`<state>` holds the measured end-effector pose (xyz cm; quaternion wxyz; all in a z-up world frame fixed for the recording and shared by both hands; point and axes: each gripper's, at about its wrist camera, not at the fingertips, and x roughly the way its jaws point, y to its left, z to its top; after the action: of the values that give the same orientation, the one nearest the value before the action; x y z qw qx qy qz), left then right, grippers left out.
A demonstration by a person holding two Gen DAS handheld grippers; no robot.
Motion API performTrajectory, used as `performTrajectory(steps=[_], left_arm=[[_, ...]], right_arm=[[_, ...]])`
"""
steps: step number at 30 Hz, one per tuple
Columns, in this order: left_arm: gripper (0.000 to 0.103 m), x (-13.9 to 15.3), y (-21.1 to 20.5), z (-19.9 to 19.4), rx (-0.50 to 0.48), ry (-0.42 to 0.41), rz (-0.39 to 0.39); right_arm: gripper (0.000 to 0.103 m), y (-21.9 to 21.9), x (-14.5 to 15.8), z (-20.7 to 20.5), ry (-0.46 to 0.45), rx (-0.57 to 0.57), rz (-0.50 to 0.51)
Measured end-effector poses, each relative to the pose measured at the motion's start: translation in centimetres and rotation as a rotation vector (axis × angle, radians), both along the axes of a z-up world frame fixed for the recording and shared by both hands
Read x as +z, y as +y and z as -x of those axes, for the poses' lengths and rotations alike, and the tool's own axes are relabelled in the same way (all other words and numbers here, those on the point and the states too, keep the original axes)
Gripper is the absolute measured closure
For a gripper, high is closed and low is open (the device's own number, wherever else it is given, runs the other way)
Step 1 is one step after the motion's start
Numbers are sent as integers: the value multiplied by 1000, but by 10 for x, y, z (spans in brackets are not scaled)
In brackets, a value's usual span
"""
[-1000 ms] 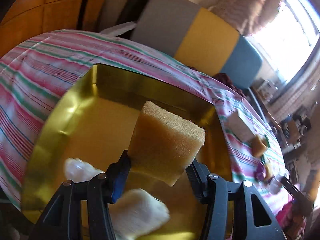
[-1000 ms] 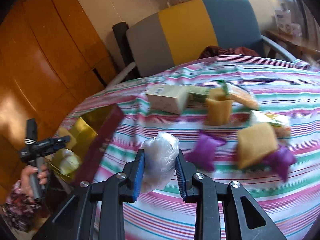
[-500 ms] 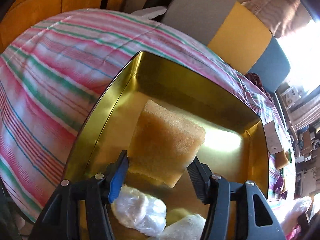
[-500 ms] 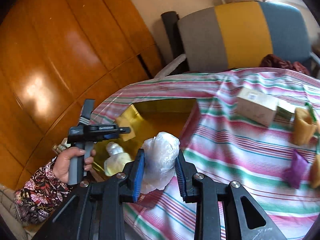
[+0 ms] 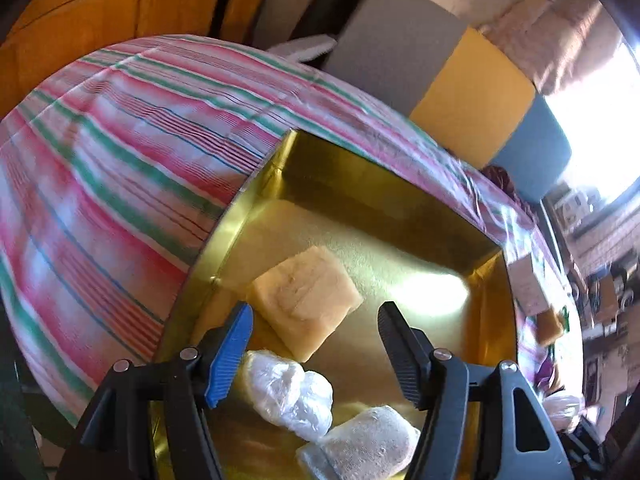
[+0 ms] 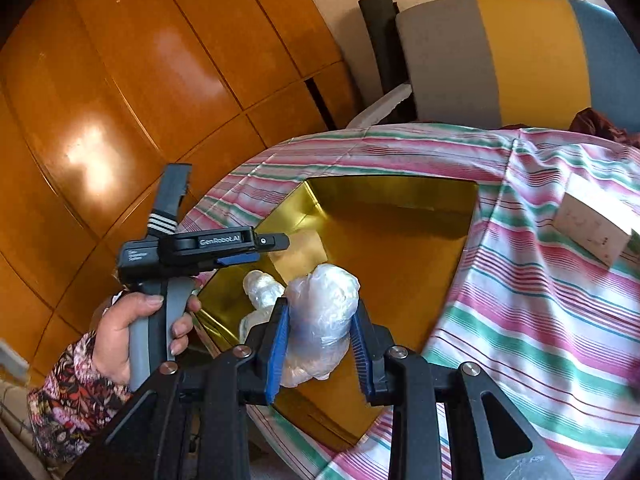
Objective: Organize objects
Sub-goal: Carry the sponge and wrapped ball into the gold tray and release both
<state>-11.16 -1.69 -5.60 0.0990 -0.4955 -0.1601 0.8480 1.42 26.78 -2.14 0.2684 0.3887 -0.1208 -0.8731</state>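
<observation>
Striped tablecloth point(image 5: 120, 184) around gold tray point(image 5: 360, 184); sponge point(image 5: 308, 300), wrapped bundles inside (crowded).

Daylight is pouring in from a blown-out window point(image 5: 596, 120) at the left view's right edge, glaring off the shiny gold metal tray point(image 5: 436, 292) and glossy orange wooden panels point(image 6: 92, 148). Fisheye edges are bending and blurring.
</observation>
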Motion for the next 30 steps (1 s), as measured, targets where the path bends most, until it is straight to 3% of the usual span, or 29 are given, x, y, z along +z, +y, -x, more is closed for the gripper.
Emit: performTrajectory(steps=[4, 11, 21, 30], left_arm=[[37, 10, -12, -13, 78, 42, -47], [37, 30, -15, -38, 119, 178, 22], [37, 21, -36, -59, 164, 178, 44], [37, 28, -34, -64, 152, 211, 40]], right_arm=[[73, -14, -8, 15, -40, -4, 0], [73, -42, -25, 49, -114, -34, -46], [72, -63, -39, 85, -185, -118, -122], [69, -86, -45, 100, -176, -157, -236]])
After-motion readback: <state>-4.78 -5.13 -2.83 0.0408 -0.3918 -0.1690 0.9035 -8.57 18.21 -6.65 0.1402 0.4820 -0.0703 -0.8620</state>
